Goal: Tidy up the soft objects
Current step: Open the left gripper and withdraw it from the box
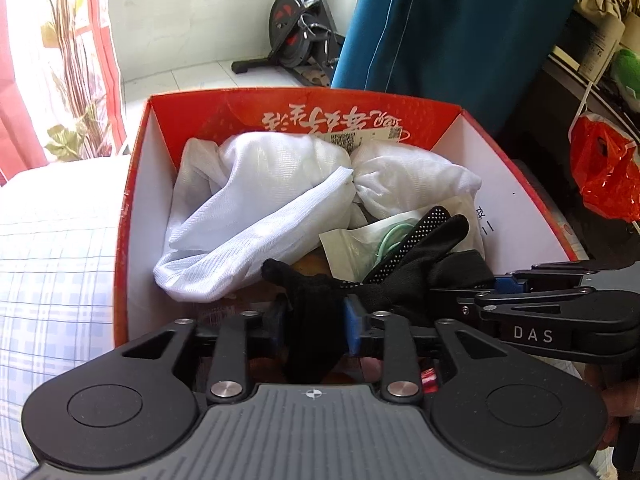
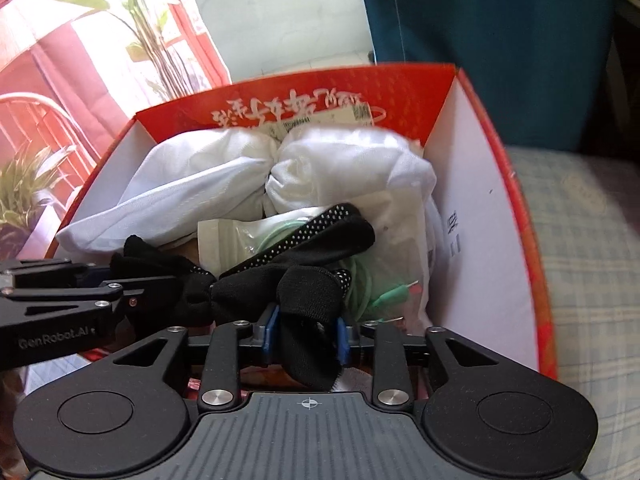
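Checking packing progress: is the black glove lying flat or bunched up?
Bunched: the black glove is twisted between both grippers' fingers above the red box.

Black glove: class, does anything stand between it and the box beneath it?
Nothing visible does. Both the left gripper and right gripper clamp the black glove directly above the open red box.

Plaid bed cover (image 1: 52, 264) carries red box (image 1: 136, 184).

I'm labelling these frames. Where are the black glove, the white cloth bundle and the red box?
black glove (image 1: 416, 240), left wrist view, on its dotted finger.
white cloth bundle (image 1: 260, 192), left wrist view, on the middle fold.
red box (image 2: 320, 84), right wrist view, on the far inner wall.
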The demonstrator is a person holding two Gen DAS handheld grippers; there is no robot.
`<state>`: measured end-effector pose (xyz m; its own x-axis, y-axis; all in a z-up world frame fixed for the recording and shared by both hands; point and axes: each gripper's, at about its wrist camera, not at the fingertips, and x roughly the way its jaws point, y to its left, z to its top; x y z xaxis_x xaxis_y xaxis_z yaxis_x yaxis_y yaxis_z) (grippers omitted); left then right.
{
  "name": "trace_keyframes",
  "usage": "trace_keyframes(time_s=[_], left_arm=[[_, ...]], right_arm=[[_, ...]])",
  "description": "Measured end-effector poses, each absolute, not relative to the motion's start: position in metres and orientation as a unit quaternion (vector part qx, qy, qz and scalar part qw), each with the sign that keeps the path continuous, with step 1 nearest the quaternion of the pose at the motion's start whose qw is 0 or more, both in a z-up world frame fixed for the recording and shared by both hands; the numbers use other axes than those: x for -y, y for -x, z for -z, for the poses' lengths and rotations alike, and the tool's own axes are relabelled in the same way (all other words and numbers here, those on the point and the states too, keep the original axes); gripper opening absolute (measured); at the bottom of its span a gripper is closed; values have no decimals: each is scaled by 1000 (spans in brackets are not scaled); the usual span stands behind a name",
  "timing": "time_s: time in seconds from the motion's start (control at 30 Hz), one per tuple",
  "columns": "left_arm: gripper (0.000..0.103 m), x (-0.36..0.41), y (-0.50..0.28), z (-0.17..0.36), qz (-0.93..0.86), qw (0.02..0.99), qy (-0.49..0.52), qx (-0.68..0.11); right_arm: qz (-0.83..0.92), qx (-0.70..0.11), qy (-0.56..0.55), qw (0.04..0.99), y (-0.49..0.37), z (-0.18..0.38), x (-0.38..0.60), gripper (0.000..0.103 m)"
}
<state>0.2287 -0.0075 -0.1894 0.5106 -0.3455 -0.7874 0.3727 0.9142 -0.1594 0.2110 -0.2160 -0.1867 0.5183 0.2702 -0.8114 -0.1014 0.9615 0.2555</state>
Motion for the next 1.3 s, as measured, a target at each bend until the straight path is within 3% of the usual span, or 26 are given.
trace_keyframes(time_s=[0.07,0.17,0.23,0.4,0.6,0.97,1.3], left_arm=[[56,4,-222,186,208,875,-9,-437],[61,3,-211,178,212,883,-12,-418],[67,4,-203,171,209,891,-19,-403],[86,0,-186,151,205,910,-28,-360],[100,-11,-163,134,187,927,-29,-323],[103,-31,-112,120,164,946,-34,-278],[103,-49,-81,148,137,949,-26,-283]], right_arm=[[-108,-467,-69,875,-206,182,216,33],[-111,-446,-52,887,-200,172,221,38],[-109,-432,-40,894,-196,165,224,55],[-111,-396,-15,912,-182,147,232,75],[-120,-359,-13,925,-162,130,243,102],[-108,-291,-49,949,-118,119,263,103],[-122,-260,-15,958,-77,138,261,103]])
